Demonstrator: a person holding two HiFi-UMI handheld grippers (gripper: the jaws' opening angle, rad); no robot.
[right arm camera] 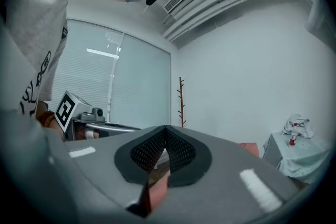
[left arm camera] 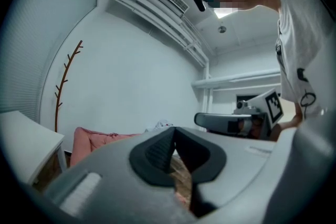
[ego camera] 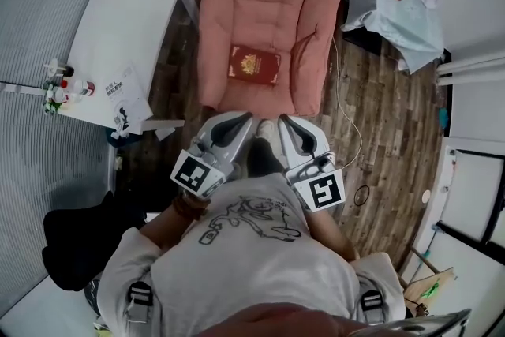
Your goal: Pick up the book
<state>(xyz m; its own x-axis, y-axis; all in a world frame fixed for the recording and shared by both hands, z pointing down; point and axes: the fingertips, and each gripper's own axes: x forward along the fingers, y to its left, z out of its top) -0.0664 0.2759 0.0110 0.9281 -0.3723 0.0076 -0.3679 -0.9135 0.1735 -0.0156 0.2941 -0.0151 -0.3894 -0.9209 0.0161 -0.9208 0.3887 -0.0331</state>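
Observation:
A dark red book (ego camera: 254, 64) with a gold emblem lies flat on the seat of a pink armchair (ego camera: 312, 35). Both grippers are held side by side in front of the chair, short of the book and pointing level toward it. My left gripper (ego camera: 239, 121) is shut with nothing in it, and so is my right gripper (ego camera: 284, 124). In the left gripper view the jaw tips (left arm camera: 174, 131) meet, and the pink armchair (left arm camera: 94, 140) shows low beyond them. The right gripper view shows its closed jaw tips (right arm camera: 166, 129); the book is hidden in both gripper views.
A white table (ego camera: 130, 12) with small bottles and a booklet stands left of the chair. A cloth-covered side table (ego camera: 394, 8) stands to its right. A cable (ego camera: 347, 122) trails on the wood floor. A black bag (ego camera: 75, 241) lies at my left. A bare coat stand (right arm camera: 181, 102) is by the wall.

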